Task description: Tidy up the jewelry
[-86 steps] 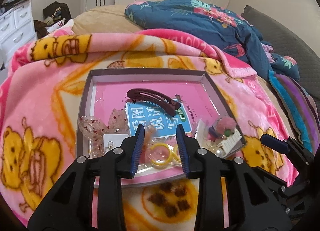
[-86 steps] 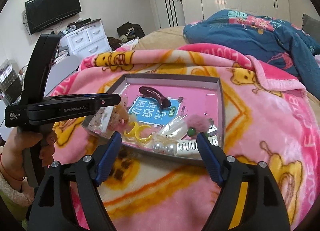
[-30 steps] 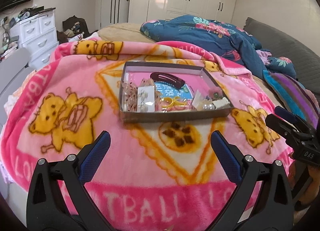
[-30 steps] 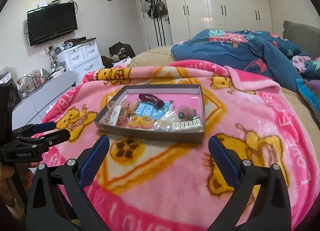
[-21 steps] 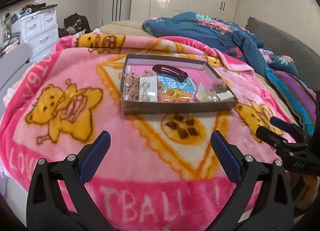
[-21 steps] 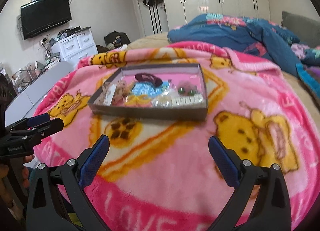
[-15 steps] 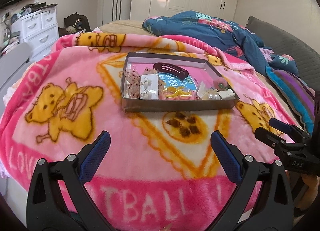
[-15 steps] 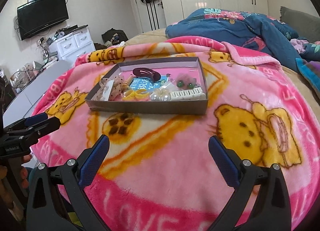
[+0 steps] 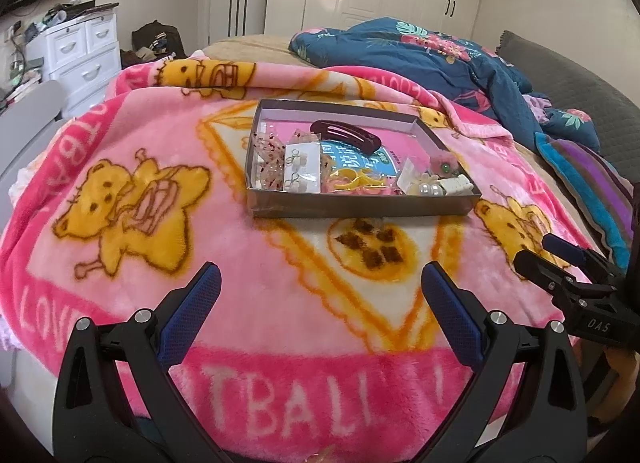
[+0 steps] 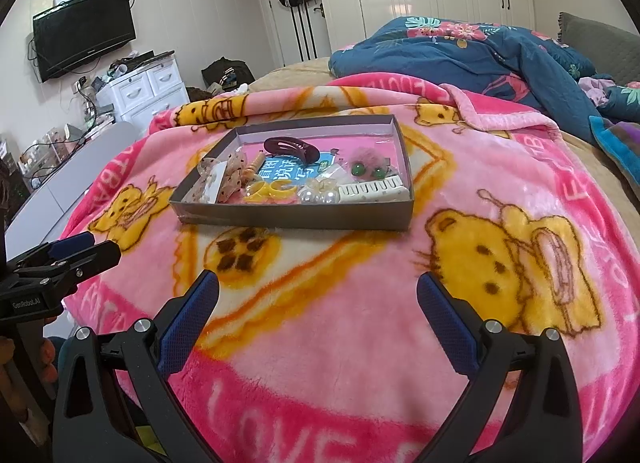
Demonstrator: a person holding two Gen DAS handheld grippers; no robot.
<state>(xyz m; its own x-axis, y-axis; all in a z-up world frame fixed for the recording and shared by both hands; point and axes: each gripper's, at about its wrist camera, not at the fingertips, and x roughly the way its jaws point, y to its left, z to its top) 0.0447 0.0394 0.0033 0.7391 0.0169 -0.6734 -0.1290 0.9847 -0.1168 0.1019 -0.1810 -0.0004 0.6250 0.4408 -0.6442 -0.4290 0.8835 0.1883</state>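
Tools (image 9: 320, 295) (image 10: 318, 299) hover spread wide, short of tray (image 9: 360, 207).

We hold our left gripper (image 9: 320, 287) and right gripper (image 10: 318, 295) side by side, level and pointing forward, both with jaws spread wide and empty.

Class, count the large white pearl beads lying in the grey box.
2: the large white pearl beads lie side by side at the shallow grey cardboard box's near wall, left of the white comb. Clutter may hide more.
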